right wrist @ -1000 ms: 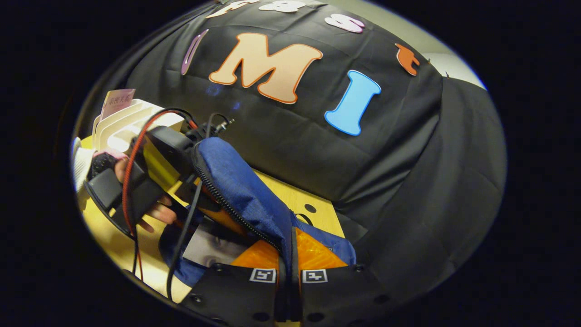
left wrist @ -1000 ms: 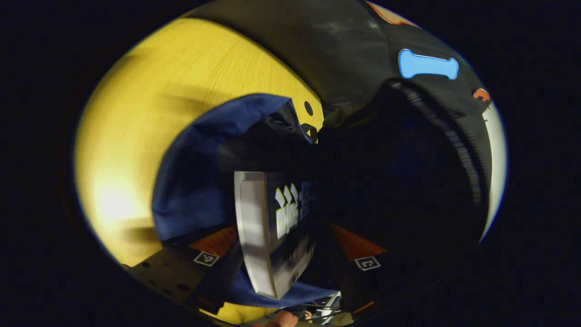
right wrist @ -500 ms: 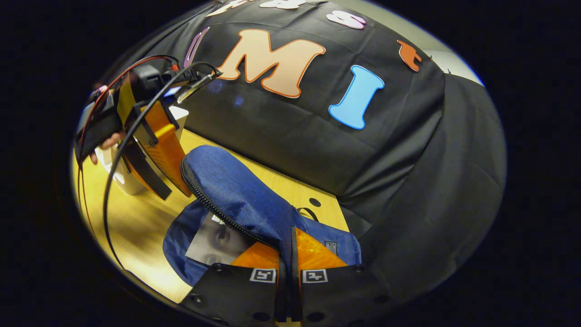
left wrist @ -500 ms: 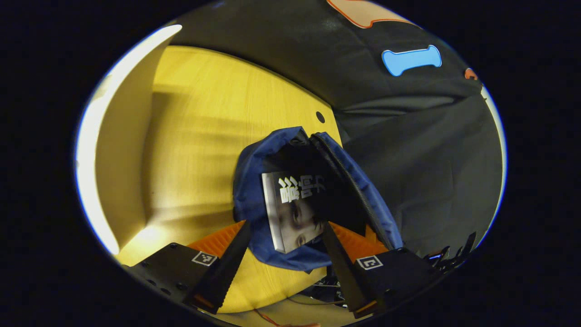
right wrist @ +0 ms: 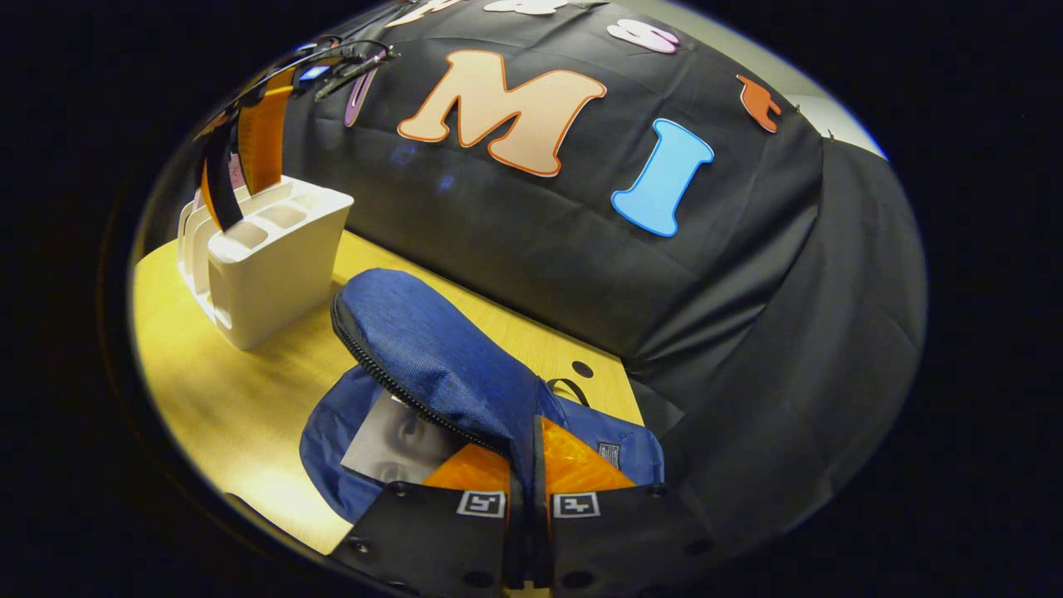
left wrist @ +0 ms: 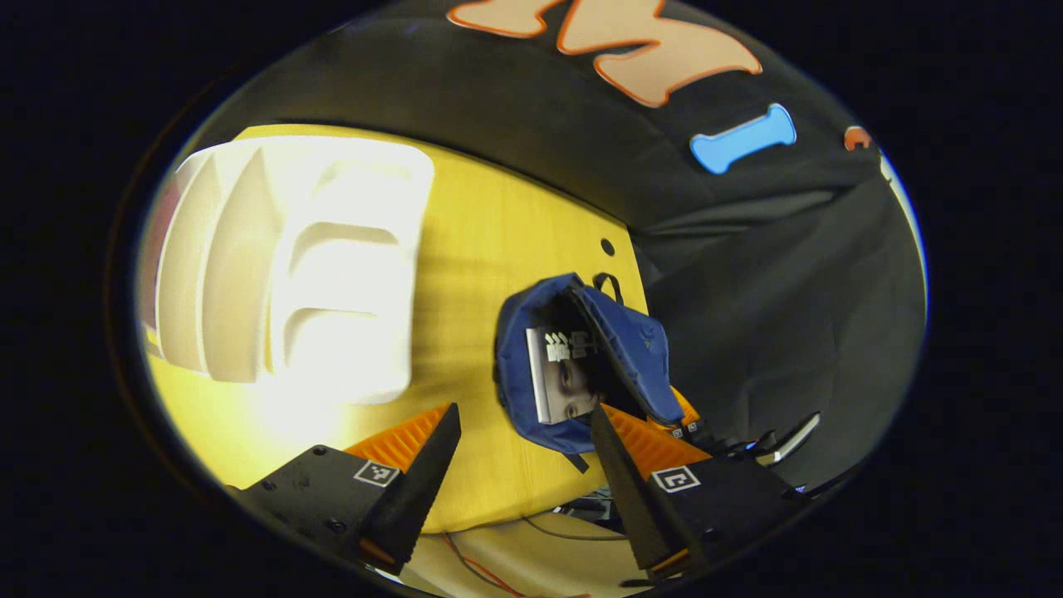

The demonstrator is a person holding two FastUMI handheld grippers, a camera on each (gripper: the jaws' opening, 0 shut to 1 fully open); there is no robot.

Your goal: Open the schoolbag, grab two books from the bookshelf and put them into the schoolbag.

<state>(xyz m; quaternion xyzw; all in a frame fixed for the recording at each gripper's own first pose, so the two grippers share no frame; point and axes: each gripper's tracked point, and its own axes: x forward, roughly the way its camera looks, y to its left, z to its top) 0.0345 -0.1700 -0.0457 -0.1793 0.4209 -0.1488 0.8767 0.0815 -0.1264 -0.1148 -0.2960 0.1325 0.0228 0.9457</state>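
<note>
While the right gripper (right wrist: 526, 531) pinches the blue flap (right wrist: 432, 353) of the schoolbag (left wrist: 581, 365) between its two pressed-together fingers and holds it lifted, one book (right wrist: 399, 438) with a face on its cover lies inside the open bag on the yellow table (right wrist: 232, 399). Above the table, the left gripper (left wrist: 519, 444) has its two fingers spread apart with nothing between them. Beyond the bag, well apart from it, stands one white bookshelf (right wrist: 266, 257) with several slots; the left gripper's fingers hang just over it in the right gripper view.
</note>
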